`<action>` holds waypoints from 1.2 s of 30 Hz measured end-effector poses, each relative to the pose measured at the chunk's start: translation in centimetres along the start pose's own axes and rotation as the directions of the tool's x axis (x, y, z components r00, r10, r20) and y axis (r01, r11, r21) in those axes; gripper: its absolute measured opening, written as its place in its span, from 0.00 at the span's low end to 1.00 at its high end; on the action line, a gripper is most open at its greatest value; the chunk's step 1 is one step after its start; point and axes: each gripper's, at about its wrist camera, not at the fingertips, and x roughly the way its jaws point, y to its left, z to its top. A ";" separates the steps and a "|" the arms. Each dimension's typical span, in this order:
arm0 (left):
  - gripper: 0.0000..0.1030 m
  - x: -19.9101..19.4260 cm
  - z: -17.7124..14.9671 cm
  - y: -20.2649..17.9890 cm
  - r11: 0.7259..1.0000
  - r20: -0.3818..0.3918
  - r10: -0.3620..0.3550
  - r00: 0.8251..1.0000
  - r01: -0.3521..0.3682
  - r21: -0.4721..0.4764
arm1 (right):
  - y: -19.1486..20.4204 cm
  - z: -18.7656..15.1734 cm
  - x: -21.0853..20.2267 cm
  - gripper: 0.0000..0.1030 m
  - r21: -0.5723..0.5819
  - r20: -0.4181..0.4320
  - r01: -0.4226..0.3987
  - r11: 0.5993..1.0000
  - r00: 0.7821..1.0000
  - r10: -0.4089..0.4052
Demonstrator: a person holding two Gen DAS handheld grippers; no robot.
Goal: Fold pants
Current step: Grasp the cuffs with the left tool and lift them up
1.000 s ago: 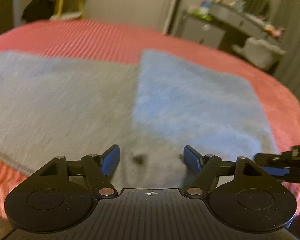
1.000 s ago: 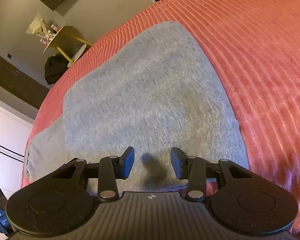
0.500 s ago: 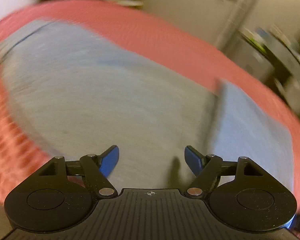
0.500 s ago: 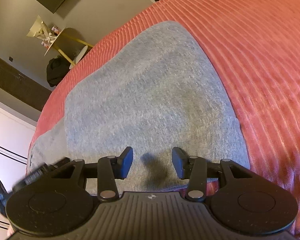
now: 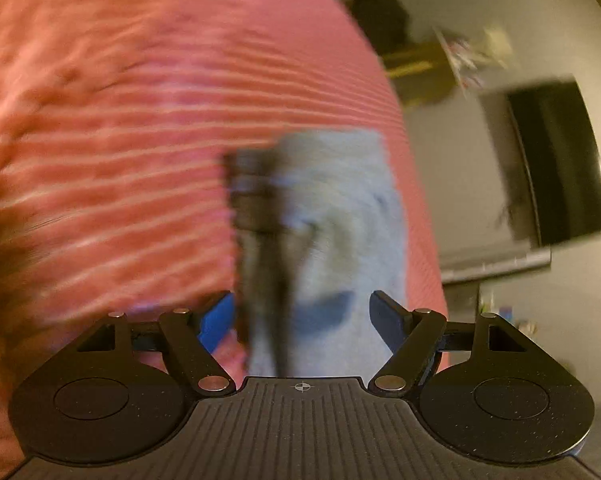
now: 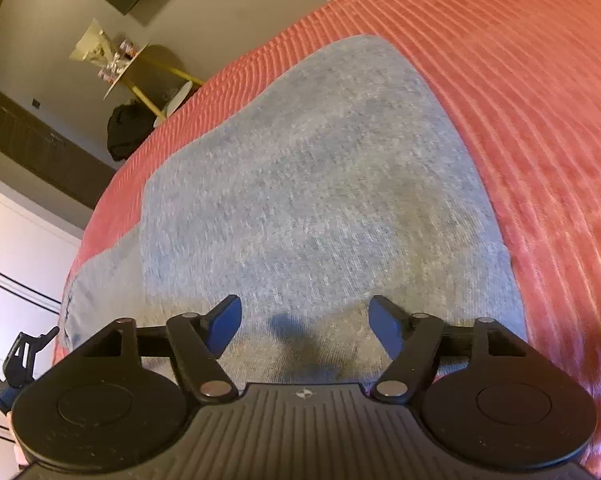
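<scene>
The grey pants (image 6: 312, 184) lie flat on the red ribbed bedspread (image 6: 540, 92), folded over, with a lower layer sticking out at the left. My right gripper (image 6: 304, 326) is open and empty, low over the near edge of the pants. My left gripper (image 5: 302, 318) is open and empty over one end of the pants (image 5: 340, 216); that view is blurred by motion. A dark blurred bar (image 5: 260, 240), which looks like part of the other gripper, crosses in front of it. The left gripper also shows at the far left of the right wrist view (image 6: 20, 356).
The red bedspread (image 5: 120, 140) fills the left of the left wrist view. Beyond the bed are a dark wall screen (image 5: 556, 164), a yellow side table with clutter (image 6: 140, 72) and a black bag (image 6: 128, 128) on the floor.
My left gripper has swung fast to the left end of the pants, and its view has rotated. My right gripper has opened wider and barely moved.
</scene>
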 end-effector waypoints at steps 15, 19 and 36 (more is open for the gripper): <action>0.40 4.6 2.9 -0.5 0.989 -0.019 -0.050 0.999 0.052 0.140 | 0.9 -0.1 0.5 0.80 -0.070 -0.005 0.027 0.997 1.000 -0.028; 0.27 2.9 2.0 -2.0 0.960 0.028 -0.135 0.990 0.124 0.251 | 1.3 -0.2 0.7 0.81 -0.098 -0.003 0.043 0.994 0.999 -0.044; 0.25 3.6 1.7 -3.7 0.961 0.019 -0.042 0.999 0.035 0.273 | 1.2 -0.2 0.5 0.85 -0.094 -0.002 0.032 0.995 0.999 -0.032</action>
